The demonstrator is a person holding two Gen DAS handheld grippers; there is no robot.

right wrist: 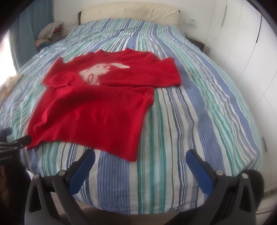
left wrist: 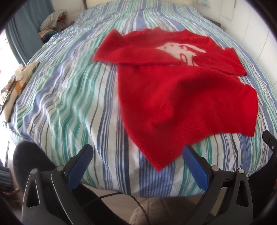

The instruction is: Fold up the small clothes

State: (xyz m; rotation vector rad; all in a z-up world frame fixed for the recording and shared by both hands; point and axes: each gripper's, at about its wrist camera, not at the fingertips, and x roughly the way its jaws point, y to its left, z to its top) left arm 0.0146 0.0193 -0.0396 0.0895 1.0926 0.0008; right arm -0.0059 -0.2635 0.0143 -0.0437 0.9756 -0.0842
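A red knitted sweater with a white animal motif lies face up on the striped bed, both sleeves folded across its chest. In the right wrist view the sweater lies left of centre. My left gripper is open, hovering above the near edge of the bed; the sweater's lower left hem corner lies just beyond its fingers. My right gripper is open too, with the lower right hem corner just beyond its gap. Neither holds cloth. Part of the left gripper shows at the left edge of the right wrist view.
A pile of clothes sits by the blue curtain at the far left. A patterned folded cloth lies on the bed's left edge. White wardrobe doors stand to the right, a cream headboard at the far end.
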